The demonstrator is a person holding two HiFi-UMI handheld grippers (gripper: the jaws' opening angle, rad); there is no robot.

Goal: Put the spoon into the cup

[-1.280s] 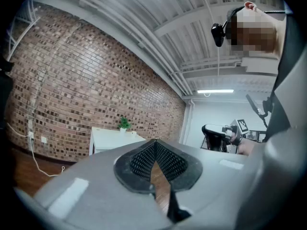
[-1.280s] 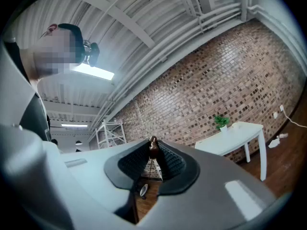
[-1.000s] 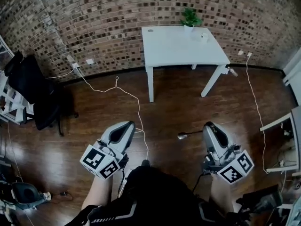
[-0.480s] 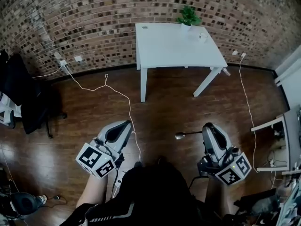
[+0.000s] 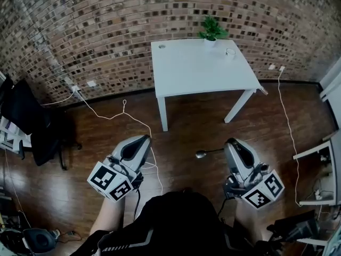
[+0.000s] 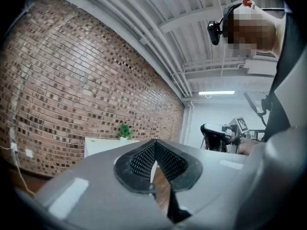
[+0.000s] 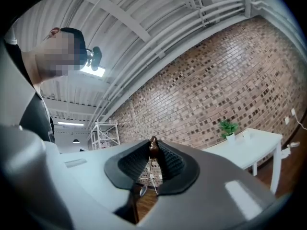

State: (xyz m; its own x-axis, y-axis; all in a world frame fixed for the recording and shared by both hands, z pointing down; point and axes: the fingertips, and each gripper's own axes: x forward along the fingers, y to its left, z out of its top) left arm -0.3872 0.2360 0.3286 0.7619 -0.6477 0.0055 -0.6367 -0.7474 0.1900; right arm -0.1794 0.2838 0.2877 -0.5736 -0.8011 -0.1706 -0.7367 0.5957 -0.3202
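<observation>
The white cup (image 5: 230,53) stands near the far right corner of the white table (image 5: 186,68), beside a small potted plant (image 5: 212,32). My right gripper (image 5: 230,142) is over the wooden floor, well short of the table, and is shut on the spoon (image 5: 209,152). The spoon sticks out to the left with its bowl free. In the right gripper view the spoon (image 7: 144,189) hangs between the pads (image 7: 169,161), its dark handle end at the tips. My left gripper (image 5: 139,140) is also over the floor, its jaws shut with nothing in them.
A brick wall (image 5: 106,31) runs behind the table. A black chair (image 5: 34,122) stands at the left. White cables (image 5: 133,116) trail across the floor from wall sockets. White furniture (image 5: 319,153) lies at the right edge.
Both grippers have moved forward towards the table, which now looks larger and nearer. The spoon stays in the right gripper the same way.
</observation>
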